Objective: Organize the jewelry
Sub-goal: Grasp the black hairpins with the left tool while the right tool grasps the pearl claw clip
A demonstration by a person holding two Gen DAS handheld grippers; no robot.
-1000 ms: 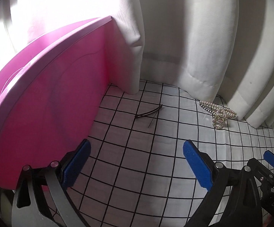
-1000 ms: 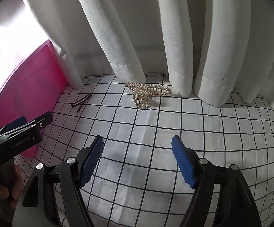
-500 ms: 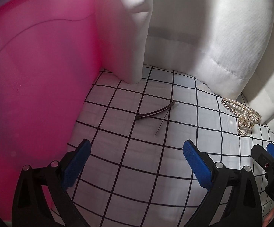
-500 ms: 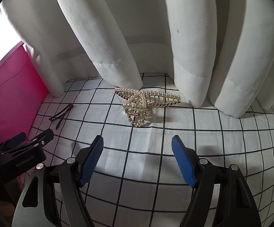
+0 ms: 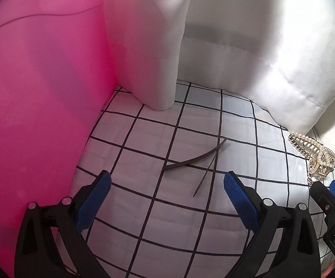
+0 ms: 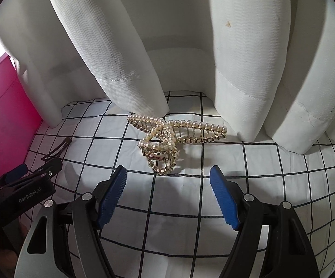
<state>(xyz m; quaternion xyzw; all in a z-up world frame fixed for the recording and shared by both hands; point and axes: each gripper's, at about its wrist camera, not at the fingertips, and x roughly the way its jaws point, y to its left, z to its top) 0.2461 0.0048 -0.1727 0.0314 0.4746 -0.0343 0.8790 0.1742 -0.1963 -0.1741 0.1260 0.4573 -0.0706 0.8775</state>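
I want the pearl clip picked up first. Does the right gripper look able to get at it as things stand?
Probably yes: the right gripper is open, the pearl hair claw lies just ahead on the checked cloth, nothing between them.

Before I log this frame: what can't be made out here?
- Pink box: left wrist view, contents and top cut off by the edge; blurred.
- Dark hair clip: right wrist view, near end hidden behind the left tongs.
- Pearl claw clip: left wrist view, lower part hidden by the right tongs.
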